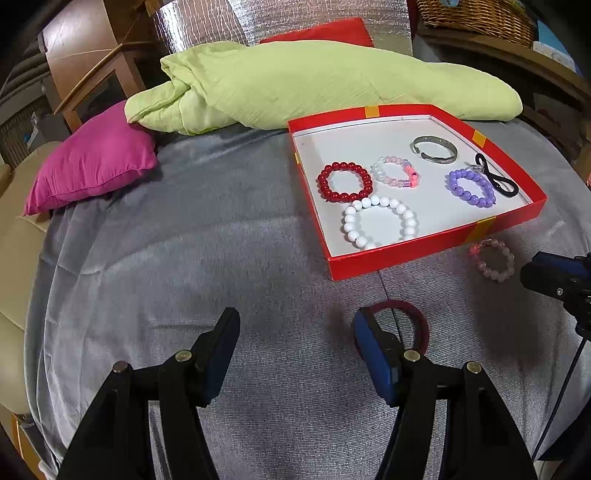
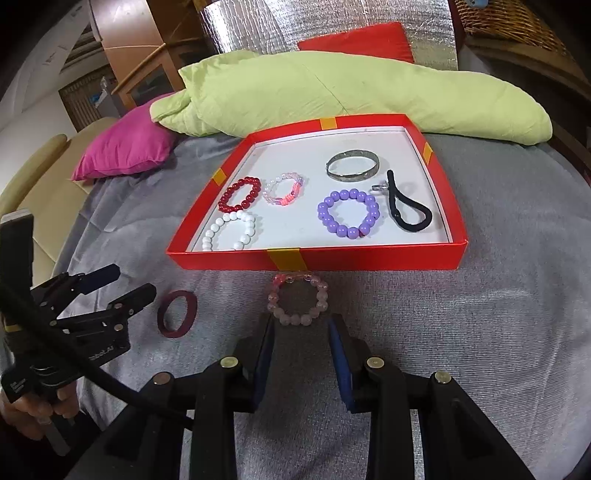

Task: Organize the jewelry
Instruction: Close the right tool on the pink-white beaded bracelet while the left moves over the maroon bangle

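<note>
A red shallow box [image 1: 399, 258] [image 2: 369, 260] lies on the grey bedspread and holds several bracelets: red beads [image 1: 345, 181], white beads [image 1: 380, 221], pink-clear beads [image 1: 395, 171], purple beads [image 2: 349, 214], a silver bangle [image 2: 352, 165] and a black hair tie [image 2: 408, 210]. Outside it lie a dark red ring band [image 1: 413, 317] [image 2: 177, 314] and a pale pink bead bracelet [image 1: 493, 260] [image 2: 297, 299]. My left gripper [image 1: 295, 328] is open and empty, its right finger over the band. My right gripper [image 2: 301, 332] is open, just behind the pink bracelet.
A light green duvet [image 1: 314, 85] lies behind the box. A magenta pillow [image 1: 92, 162] sits at the left and a red cushion [image 2: 358, 40] at the back. A wicker basket [image 1: 476, 14] stands at the back right. Wooden furniture stands at the back left.
</note>
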A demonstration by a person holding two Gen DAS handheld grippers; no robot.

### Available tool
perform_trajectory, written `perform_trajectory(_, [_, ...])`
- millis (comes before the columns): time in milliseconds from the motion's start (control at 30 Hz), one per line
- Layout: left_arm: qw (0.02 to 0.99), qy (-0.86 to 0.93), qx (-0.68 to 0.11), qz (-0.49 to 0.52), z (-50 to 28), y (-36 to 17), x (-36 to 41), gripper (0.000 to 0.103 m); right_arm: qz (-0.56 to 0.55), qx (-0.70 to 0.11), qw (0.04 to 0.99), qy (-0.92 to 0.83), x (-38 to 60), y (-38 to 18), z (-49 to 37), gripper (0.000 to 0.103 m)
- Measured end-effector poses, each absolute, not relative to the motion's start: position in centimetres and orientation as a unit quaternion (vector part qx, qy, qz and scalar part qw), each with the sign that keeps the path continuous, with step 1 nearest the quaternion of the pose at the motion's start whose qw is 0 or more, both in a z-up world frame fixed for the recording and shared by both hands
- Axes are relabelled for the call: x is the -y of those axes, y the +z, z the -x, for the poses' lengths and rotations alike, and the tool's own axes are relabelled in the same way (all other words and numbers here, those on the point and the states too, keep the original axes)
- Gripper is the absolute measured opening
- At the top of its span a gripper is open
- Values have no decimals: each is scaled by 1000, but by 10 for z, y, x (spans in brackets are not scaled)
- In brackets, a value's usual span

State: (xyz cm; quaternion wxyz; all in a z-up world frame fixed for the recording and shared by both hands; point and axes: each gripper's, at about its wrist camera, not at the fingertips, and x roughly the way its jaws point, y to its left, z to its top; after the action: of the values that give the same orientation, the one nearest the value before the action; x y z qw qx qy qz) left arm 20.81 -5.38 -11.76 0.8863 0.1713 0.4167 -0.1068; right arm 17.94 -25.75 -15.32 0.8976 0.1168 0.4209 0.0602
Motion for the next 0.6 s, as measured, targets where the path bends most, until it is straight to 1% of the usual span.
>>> perform_trajectory(333, [885, -104, -423, -167, -210, -119, 50, 65, -109, -430, 895, 49, 250, -166, -192, 33])
perform_trajectory(400, [884, -105, -424, -166, -210, -119, 50, 65, -106, -428, 896, 49, 247, -167, -194, 36])
perform_trajectory(467, [884, -107, -424, -166, -209, -119, 51, 65, -109, -423, 898, 51, 245, -168, -196, 43])
perform_trajectory(600, [882, -106, -425, -170, -208, -121, 51, 65, -98, -416, 902, 57, 239, -169, -198, 44])
